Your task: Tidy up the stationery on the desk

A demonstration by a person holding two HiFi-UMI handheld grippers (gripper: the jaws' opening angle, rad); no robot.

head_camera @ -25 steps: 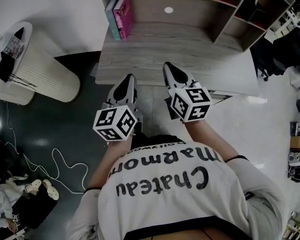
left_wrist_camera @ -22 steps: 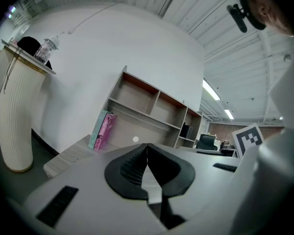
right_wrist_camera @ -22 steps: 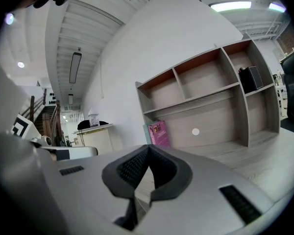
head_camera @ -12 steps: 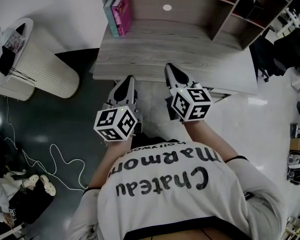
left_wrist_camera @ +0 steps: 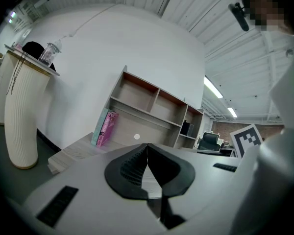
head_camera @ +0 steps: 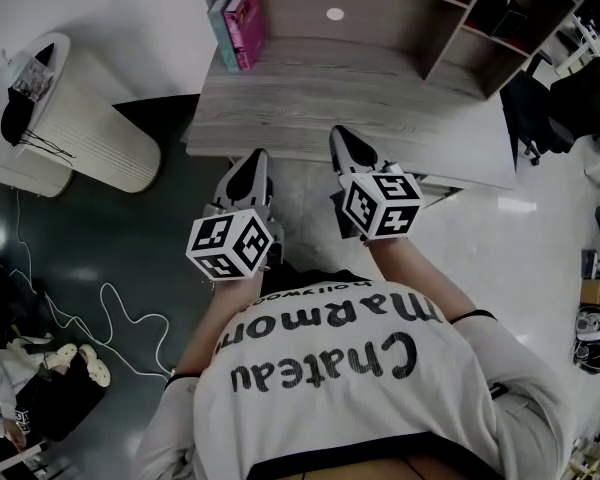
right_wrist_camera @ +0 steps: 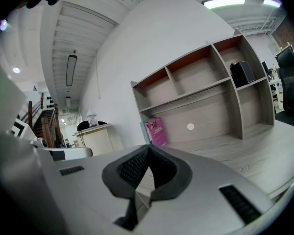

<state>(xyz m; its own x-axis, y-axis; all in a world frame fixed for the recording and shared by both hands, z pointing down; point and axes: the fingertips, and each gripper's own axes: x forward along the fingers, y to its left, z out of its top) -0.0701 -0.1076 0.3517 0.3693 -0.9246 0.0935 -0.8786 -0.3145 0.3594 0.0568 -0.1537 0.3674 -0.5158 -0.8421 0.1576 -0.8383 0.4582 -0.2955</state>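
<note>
left hand-held gripper (head_camera: pixel 254 160) and right hand-held gripper (head_camera: pixel 342 138) both closed tight, empty — at near edge of grey wood-grain desk (head_camera: pixel 390 103). pink book (head_camera: pixel 245 23), teal book (head_camera: pixel 221 23) upright back-left; white ribbed pedestal (head_camera: pixel 100 133) on dark floor (head_camera: pixel 130 253), left.

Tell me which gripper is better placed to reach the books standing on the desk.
Left, probably. The books stand at the left rear of the desk, almost straight ahead of the left gripper; the right gripper sits farther to the side. Both have their fingers shut and empty.

We see a wood desk (head_camera: pixel 380 98) with shelves (head_camera: pixel 450 43) against a white wall (left_wrist_camera: pixel 137 48), a ribbed white pedestal (head_camera: pixel 95 143) on dark floor (head_camera: pixel 140 258).
</note>
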